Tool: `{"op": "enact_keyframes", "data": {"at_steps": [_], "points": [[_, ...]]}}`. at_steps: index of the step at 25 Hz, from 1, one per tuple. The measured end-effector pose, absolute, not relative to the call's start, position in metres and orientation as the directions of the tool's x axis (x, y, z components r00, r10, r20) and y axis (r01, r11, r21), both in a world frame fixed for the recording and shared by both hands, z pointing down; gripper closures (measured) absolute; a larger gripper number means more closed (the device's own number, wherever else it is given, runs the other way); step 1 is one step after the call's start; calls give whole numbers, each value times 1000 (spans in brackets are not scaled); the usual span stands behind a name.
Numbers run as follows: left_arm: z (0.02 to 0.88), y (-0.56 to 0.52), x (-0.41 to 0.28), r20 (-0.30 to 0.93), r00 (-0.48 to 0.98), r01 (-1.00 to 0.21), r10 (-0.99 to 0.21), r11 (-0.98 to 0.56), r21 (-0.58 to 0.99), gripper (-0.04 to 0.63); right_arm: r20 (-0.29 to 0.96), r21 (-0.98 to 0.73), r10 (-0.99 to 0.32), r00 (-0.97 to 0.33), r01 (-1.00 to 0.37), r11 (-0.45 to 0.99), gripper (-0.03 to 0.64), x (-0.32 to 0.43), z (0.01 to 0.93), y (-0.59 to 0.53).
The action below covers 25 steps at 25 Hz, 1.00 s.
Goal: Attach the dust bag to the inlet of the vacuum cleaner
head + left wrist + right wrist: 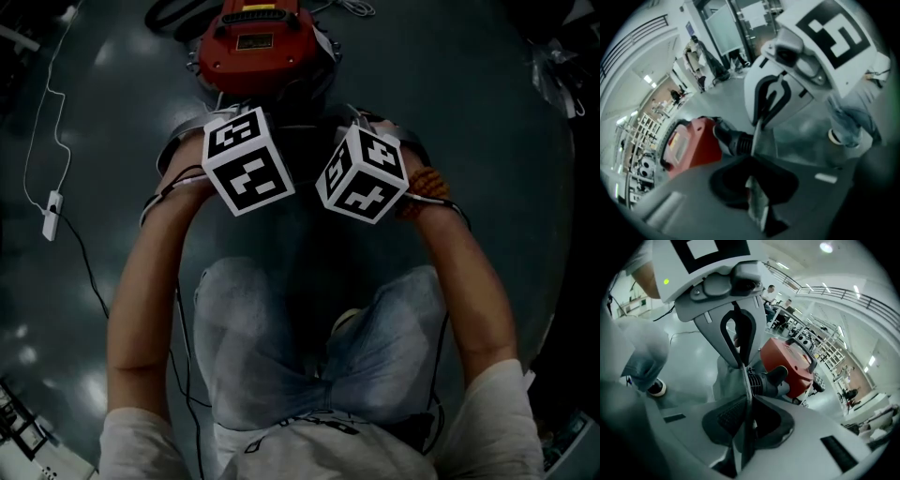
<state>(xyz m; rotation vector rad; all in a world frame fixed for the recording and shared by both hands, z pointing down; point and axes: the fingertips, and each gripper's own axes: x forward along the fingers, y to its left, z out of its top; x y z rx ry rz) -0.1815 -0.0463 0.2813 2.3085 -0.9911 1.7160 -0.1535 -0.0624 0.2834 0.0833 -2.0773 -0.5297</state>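
Pinching the bag [726, 383] by its thin edge, L claw [757, 206] & R claw [743, 446] are both clamped on it, right in front of the black inlet [764, 383] of the red vac [258, 47]. Bag looks light & floppy, prob easy to tear, so best hold is that stiff edge, one claw each side, not the soft cloth.
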Motion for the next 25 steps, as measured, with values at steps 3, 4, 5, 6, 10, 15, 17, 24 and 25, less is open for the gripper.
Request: {"op": "enact_keyframes", "data": {"at_steps": [3, 4, 5, 6, 10, 15, 17, 24, 25], "points": [[278, -53, -180, 895, 125, -498, -429, -807, -317, 560, 795, 350, -246, -554, 88, 932, 571, -150, 286, -64], [278, -54, -180, 895, 129, -497, -428, -809, -315, 560, 796, 352, -249, -552, 88, 932, 571, -150, 287, -64], [278, -54, -180, 892, 141, -507, -429, -806, -307, 560, 797, 365, -257, -547, 97, 926, 571, -151, 286, -65], [278, -53, -181, 887, 160, -526, -433, -798, -294, 561, 798, 388, -270, -538, 116, 914, 571, -152, 286, -65], [281, -47, -187, 859, 224, -609, -460, -755, -245, 566, 799, 487, -331, -502, 218, 845, 569, -160, 282, -65], [281, -51, -185, 874, 186, -552, -450, -783, -286, 565, 791, 448, -309, -528, 156, 880, 571, -157, 282, -67], [279, -54, -183, 886, 163, -510, -434, -806, -301, 564, 786, 420, -298, -542, 114, 901, 571, -153, 283, -67], [279, -52, -185, 863, 196, -555, -466, -778, -295, 565, 780, 486, -344, -522, 160, 859, 569, -157, 282, -68], [280, -51, -187, 854, 208, -580, -476, -764, -285, 565, 784, 507, -355, -509, 195, 840, 569, -160, 282, -68]]}}
